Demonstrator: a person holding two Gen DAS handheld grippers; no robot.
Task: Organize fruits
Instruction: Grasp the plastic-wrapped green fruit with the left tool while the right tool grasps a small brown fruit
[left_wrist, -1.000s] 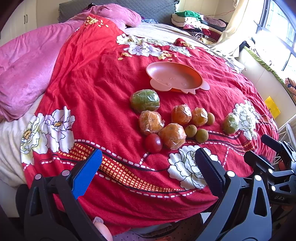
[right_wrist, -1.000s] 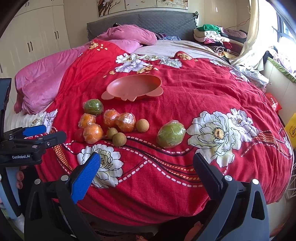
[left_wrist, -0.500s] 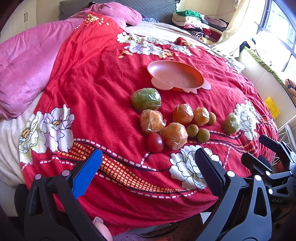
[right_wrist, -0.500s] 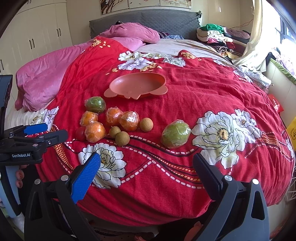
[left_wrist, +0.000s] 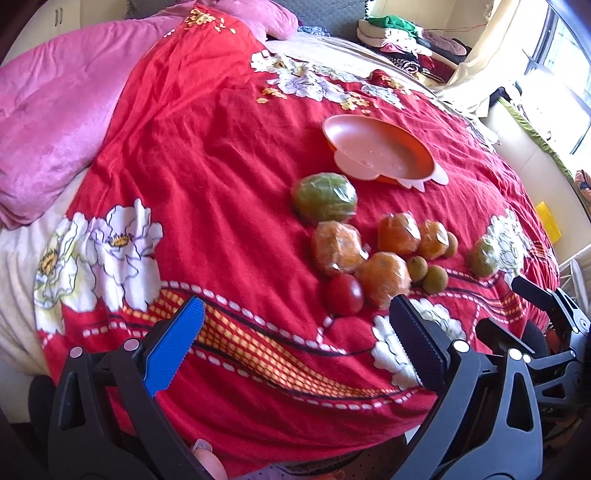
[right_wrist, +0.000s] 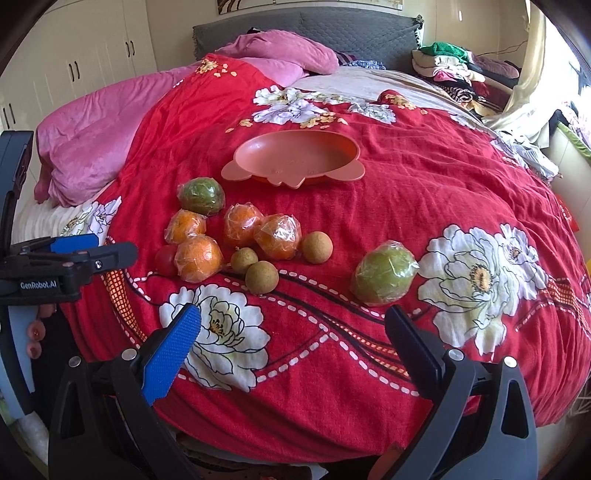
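Both our left claw (left_wrist: 295, 325) and right claw (right_wrist: 291, 334) gape wide, empty; plastic-wrapped oranges (right_wrist: 240, 238) cluster mid-frame below the orange plate (right_wrist: 295, 157).

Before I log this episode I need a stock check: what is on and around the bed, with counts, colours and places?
Plate: one, orange-pink, holding nothing, on the red blanket beyond the fruit.
Wrapped oranges: four, orange, in clear film, clustered near the front left.
Wrapped green fruits: two, green; one alone at right, one behind the oranges.
Small round fruits: three, brownish, beside the oranges.
Tomato: one, red, touching the nearest orange.
Blanket: one, red with white flowers, covering the bed.
Pink quilt: one, along the bed's left side.
Folded clothes: a mixed-colour pile, at the far right by the headboard.
Left gripper: black, one blue pad, open.
Right gripper: same, open.
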